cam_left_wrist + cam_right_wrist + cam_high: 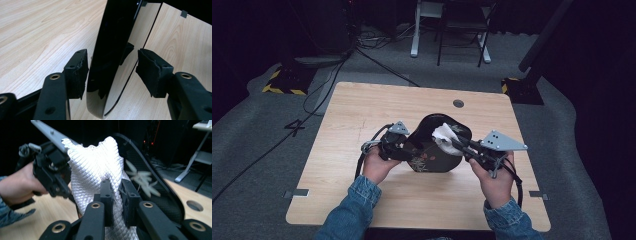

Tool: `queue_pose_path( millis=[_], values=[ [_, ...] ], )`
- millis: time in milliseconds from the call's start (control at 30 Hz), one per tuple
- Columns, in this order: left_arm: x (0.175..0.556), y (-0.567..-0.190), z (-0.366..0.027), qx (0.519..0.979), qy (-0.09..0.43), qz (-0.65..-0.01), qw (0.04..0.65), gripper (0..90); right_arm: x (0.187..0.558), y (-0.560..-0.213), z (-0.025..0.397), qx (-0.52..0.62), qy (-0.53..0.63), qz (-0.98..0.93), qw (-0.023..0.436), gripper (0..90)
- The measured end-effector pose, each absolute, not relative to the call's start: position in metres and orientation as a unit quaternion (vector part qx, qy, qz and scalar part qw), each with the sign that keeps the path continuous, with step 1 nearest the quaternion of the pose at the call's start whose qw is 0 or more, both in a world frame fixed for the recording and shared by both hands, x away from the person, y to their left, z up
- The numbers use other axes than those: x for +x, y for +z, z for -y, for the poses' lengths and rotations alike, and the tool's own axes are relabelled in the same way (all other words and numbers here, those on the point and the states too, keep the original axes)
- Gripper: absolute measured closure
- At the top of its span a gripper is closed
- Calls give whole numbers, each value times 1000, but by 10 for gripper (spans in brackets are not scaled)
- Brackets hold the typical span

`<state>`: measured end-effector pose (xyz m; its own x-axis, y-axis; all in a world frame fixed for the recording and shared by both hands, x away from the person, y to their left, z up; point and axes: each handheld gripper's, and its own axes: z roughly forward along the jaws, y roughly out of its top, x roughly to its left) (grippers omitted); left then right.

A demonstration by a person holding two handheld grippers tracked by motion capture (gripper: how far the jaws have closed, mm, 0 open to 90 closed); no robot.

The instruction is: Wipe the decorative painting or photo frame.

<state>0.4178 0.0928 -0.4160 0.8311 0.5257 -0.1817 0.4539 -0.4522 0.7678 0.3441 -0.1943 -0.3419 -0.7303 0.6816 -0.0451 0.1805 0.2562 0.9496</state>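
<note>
A glossy black tray (432, 156) with a pale floral pattern stands tilted on edge on the wooden table (377, 100). My left gripper (410, 150) is shut on its left rim; in the left gripper view the pads (77, 72) clamp the mirror-like tray (112, 37) from both sides, with my left gripper (111, 68) straddling the edge. My right gripper (455, 143) is shut on a white quilted cloth (443, 134) pressed against the tray's inner face. In the right gripper view the cloth (95, 167) bunches up above my right gripper (116, 195), in front of the tray (152, 192) and the left gripper (53, 175).
A round cable hole (458, 103) lies in the table behind the tray. Beyond the far edge are floor cables (377, 60), a chair (462, 30) and a stand base (287, 80). Bare tabletop lies to the left and near side.
</note>
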Motion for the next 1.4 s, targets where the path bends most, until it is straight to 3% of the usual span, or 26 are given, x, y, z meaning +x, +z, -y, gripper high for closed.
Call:
queue_pose_path(
  millis=[567, 933, 1033, 1400],
  values=[
    [418, -419, -91, 863, 27, -270, 427, 491, 353, -336, 176, 268, 550, -753, 243, 810],
    [418, -421, -90, 866, 28, -271, 418, 509, 355, -338, 194, 291, 547, -743, 251, 810],
    [418, -421, -91, 870, 31, -272, 410, 556, 353, -337, 203, 299, 549, -738, 255, 810],
    [419, -422, -91, 871, 29, -271, 408, 557, 351, -338, 209, 304, 545, -738, 256, 809]
  ],
)
